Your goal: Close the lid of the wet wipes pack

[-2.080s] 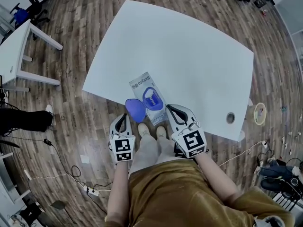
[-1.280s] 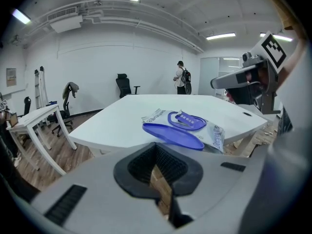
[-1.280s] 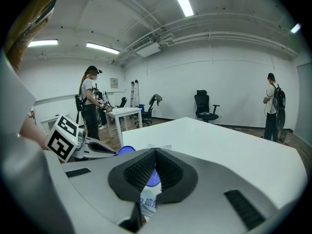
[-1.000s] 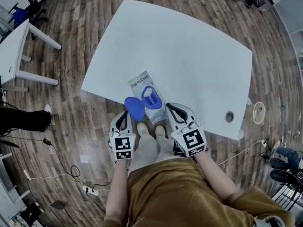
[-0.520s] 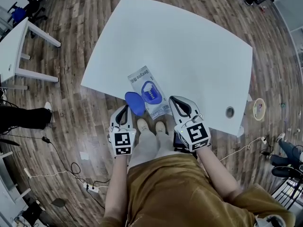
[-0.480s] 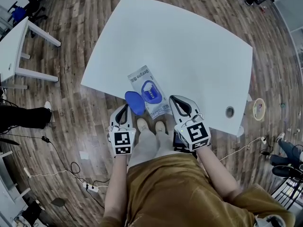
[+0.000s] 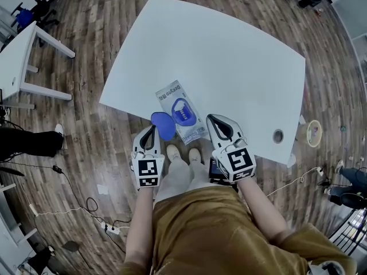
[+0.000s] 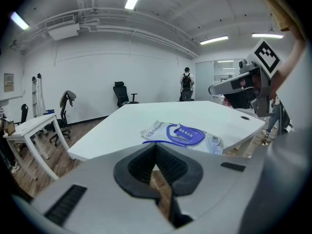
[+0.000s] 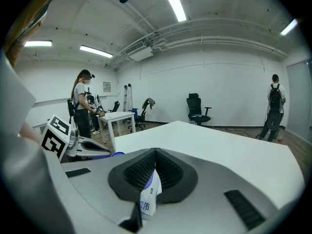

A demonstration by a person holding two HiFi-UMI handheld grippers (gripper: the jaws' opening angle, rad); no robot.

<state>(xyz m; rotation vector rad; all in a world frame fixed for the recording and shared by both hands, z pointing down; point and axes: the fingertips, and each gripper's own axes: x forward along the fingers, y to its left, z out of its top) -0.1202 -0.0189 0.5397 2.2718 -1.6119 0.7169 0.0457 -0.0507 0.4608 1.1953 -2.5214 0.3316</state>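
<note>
The wet wipes pack (image 7: 179,109) lies flat near the front edge of the white table (image 7: 229,56). Its blue oval lid (image 7: 163,125) is swung open to the left and hangs past the table edge. In the left gripper view the pack (image 8: 181,133) is ahead, lid rim raised. My left gripper (image 7: 151,130) sits just below the lid, off the table, jaws shut and empty (image 8: 156,147). My right gripper (image 7: 215,120) rests over the table edge right of the pack, jaws shut (image 9: 155,152). A strip of the pack (image 9: 148,199) shows in the slit under its pads.
A cable hole (image 7: 278,135) is at the table's front right. A white side table (image 7: 23,56) stands at far left, with office chairs (image 8: 122,92) at the back. People stand at a distance (image 9: 83,106), (image 9: 274,106). Cables and a tape roll (image 7: 313,133) lie on the wooden floor.
My right gripper has moved forward over the table edge, closer alongside the pack. The left gripper has stayed near the open lid. The pack has not moved.
</note>
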